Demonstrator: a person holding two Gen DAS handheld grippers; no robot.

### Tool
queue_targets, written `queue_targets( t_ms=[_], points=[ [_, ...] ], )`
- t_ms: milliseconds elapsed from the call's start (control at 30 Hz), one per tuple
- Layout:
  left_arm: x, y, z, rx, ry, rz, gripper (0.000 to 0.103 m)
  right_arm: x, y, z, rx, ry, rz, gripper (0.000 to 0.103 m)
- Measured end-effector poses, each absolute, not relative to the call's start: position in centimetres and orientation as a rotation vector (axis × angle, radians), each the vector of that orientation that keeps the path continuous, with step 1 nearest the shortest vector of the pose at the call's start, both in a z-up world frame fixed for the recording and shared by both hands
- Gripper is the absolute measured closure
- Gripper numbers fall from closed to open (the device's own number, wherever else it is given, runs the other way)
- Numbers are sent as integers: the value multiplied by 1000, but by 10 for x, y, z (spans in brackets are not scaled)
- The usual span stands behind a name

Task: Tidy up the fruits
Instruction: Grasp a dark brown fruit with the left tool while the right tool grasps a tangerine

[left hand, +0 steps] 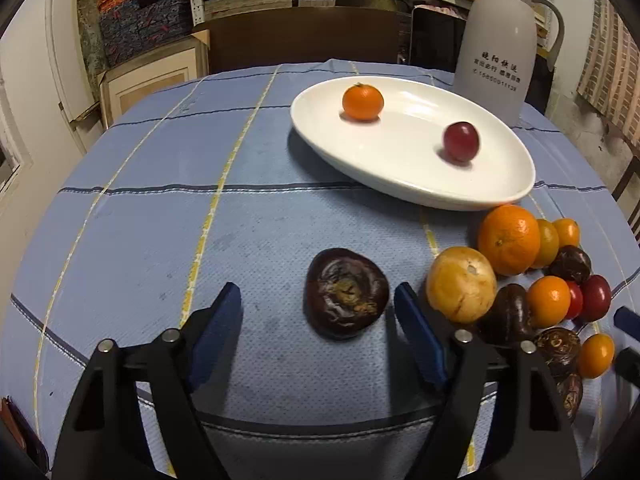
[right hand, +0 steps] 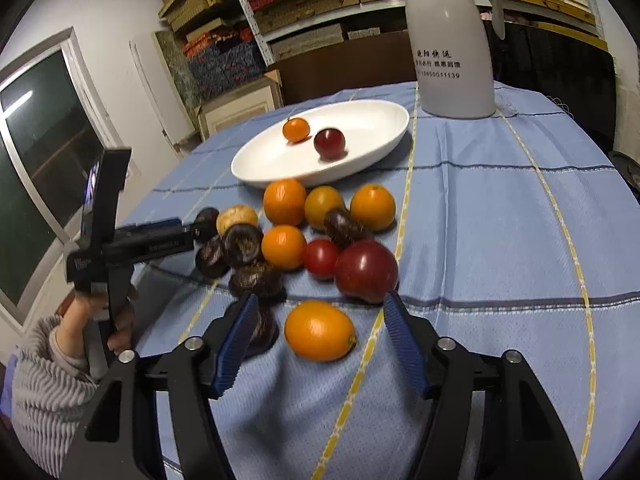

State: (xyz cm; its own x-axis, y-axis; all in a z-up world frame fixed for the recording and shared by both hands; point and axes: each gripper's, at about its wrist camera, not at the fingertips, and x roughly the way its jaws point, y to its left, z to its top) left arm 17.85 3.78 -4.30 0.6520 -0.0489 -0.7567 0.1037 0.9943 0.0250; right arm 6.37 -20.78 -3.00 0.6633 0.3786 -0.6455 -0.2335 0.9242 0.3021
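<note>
Table cloth: blue check, spread under everything. It gives a soft bed, so round fruit loose on it is unlikely to roll far.

Flask: tall and grey, upright just behind the plate, clear of the working side.

Plate: white, oval, the landmark here and by my reading the place the fruit is bound for. It sits toward the far side of the cloth with its near rim just beside the pile.

Fruit on the plate: one small orange and one red plum, apart from each other. So the sorting is begun, though most of it is left.

Pile: oranges, red fruit and dark wrinkled ones bunched in front of the plate's near rim, many touching, which leaves little room to get a finger in between.

Left gripper: partly open and holding nothing. A dark wrinkled fruit lies on the cloth between its fingers, nearer the right one, with a gap on both sides. This fruit lies apart from the pile, in front of the plate, an easy first pick.

Right gripper: likewise partly open and empty. A small orange fruit sits between its fingers with clear cloth either side, at the pile's edge farthest from the plate.

Likely next: each pair of fingers closes on its own fruit.
</note>
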Motion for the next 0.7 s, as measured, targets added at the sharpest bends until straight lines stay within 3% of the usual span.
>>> queue_targets(
  t_ms=[67, 100, 300, 400, 467, 700],
  points=[
    [180, 38, -44, 55, 861, -100, 33, 64, -208, -33, 207, 791, 360, 46],
    [181, 38, -45, 43, 870, -111, 40, 65, -208, -34, 208, 798, 359, 46],
    [182, 33, -49, 48, 889, -145, 56, 70, -200, -44, 193, 851, 377, 47],
    [180, 29, -50, 64, 884, -155, 60, 73, -196, -48, 185, 881, 387, 50],
    [179, 29, -49, 57, 883, -161, 60, 74, -197, -49, 205, 886, 405, 63],
    [166, 28, -34, 28, 827, -183, 60, 67, -203, -39, 250, 819, 431, 63]
  ],
)
